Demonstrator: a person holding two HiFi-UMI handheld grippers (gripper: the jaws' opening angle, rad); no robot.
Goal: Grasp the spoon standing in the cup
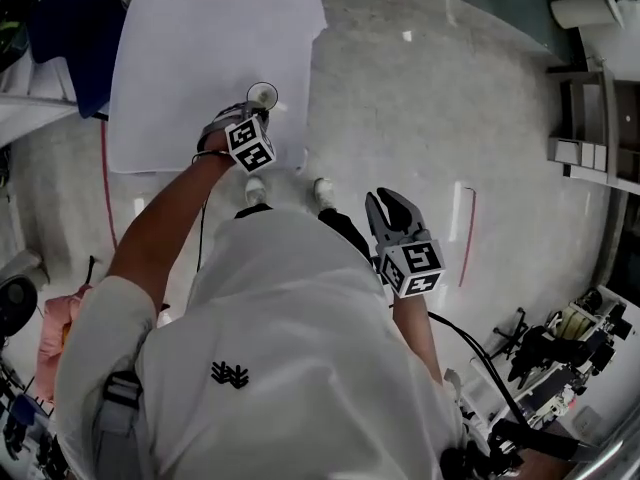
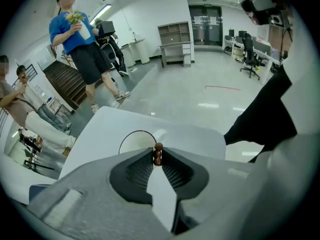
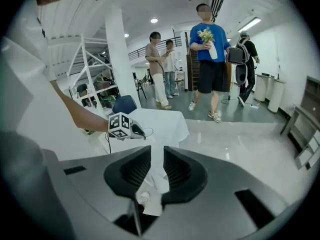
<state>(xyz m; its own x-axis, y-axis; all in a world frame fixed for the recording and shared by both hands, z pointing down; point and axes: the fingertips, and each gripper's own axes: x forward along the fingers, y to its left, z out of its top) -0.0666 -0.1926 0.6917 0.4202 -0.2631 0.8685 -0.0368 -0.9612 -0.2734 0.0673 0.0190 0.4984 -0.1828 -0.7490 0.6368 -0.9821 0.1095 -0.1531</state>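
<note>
1. Grasp looks done: my left gripper (image 2: 157,160) has its jaws closed on the beaded handle of the brown spoon (image 2: 158,149), which stands in the white round cup (image 2: 126,143) on the white table (image 1: 190,58).
2. My right gripper (image 3: 157,154) is wide and empty, well apart from the cup.
3. I judge that at most lifting is left.

No word, number or brand name can be read anywhere. The cube on the left tongs (image 1: 256,108) and the cube on the right tongs (image 1: 393,200) bear only black-and-white square marker patterns (image 1: 250,144) (image 1: 413,268), with no letters. The back of the person's white shirt (image 1: 300,298) carries a small black emblem (image 1: 230,373), a figure without legible lettering.
</note>
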